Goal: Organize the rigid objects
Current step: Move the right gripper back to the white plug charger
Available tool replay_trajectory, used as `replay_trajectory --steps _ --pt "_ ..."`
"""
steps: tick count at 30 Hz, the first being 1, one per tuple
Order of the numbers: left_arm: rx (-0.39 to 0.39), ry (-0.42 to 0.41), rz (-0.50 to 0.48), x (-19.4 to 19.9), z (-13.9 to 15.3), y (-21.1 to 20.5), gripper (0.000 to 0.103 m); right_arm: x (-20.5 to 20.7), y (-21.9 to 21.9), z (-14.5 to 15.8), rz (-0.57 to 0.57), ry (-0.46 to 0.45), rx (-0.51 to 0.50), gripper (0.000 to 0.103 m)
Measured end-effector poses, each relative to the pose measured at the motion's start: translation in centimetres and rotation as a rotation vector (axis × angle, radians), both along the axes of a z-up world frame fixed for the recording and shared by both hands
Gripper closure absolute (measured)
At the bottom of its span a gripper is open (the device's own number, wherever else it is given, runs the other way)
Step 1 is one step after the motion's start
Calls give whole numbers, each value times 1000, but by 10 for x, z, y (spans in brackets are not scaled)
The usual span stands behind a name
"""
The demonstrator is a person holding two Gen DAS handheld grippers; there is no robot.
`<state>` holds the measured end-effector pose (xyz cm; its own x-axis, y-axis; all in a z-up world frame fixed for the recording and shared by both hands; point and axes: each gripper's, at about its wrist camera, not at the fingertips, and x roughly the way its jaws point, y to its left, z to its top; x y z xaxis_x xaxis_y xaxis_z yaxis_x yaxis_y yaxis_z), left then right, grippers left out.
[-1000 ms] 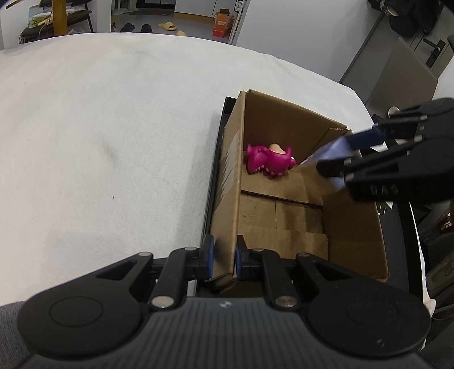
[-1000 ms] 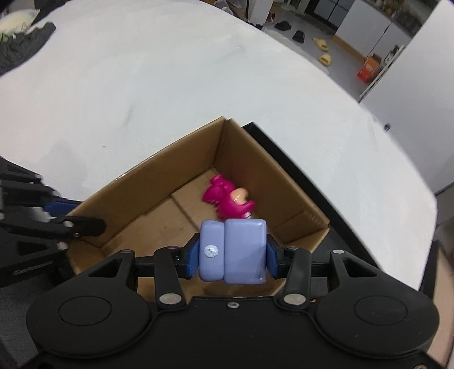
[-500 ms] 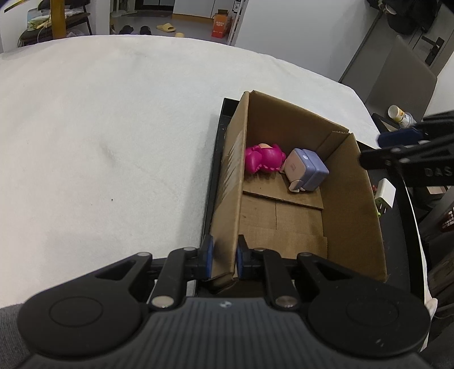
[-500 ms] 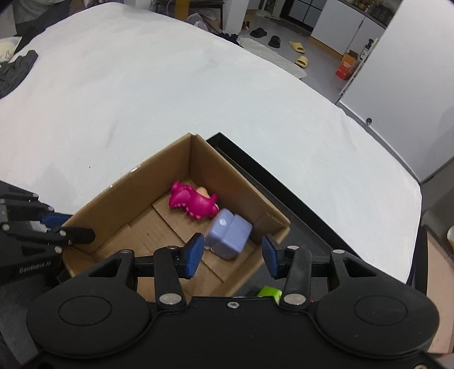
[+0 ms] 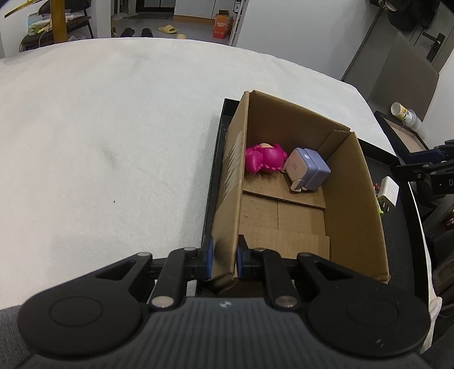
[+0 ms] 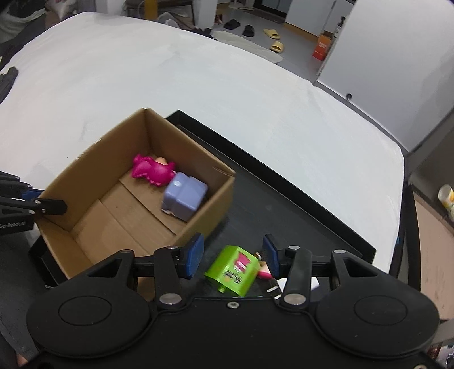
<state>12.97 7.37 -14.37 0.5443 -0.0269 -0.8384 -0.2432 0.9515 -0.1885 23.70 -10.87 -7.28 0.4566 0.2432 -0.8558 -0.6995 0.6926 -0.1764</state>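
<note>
Lavender blocky plastic toy [image 6: 184,200] lies tipped in the brown cardboard box [image 6: 93,227] at centre-left, long axis toward upper left, touching our magenta figurine [image 6: 153,171]. Our left gripper [image 5: 222,257] clamps the box wall. Right gripper [image 6: 232,254], jaws apart, brackets a green plastic block [image 6: 234,269] on the black tray [image 6: 312,227], lower centre.

Each black gripper [image 6: 232,255] has blue pads [image 6: 194,251] and silver screws.

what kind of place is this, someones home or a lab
Probably a lived-in home or studio room: slippers and shoes lie on the floor, a cluttered shelf stands behind, and the white padded surface may be a bed.
</note>
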Motion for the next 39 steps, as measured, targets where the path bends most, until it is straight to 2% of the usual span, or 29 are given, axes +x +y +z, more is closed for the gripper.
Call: replay_trajectory --steps 13,23,39 --pt "17 1 2 0 0 -1 88 22 -41 -13 -100 16 21 57" --pt "40 2 1 0 1 -4 88 50 -75 -37 -258 103 76 58" --pt "49 7 -2 2 -1 -6 88 80 -94 -71 -464 184 140 58"
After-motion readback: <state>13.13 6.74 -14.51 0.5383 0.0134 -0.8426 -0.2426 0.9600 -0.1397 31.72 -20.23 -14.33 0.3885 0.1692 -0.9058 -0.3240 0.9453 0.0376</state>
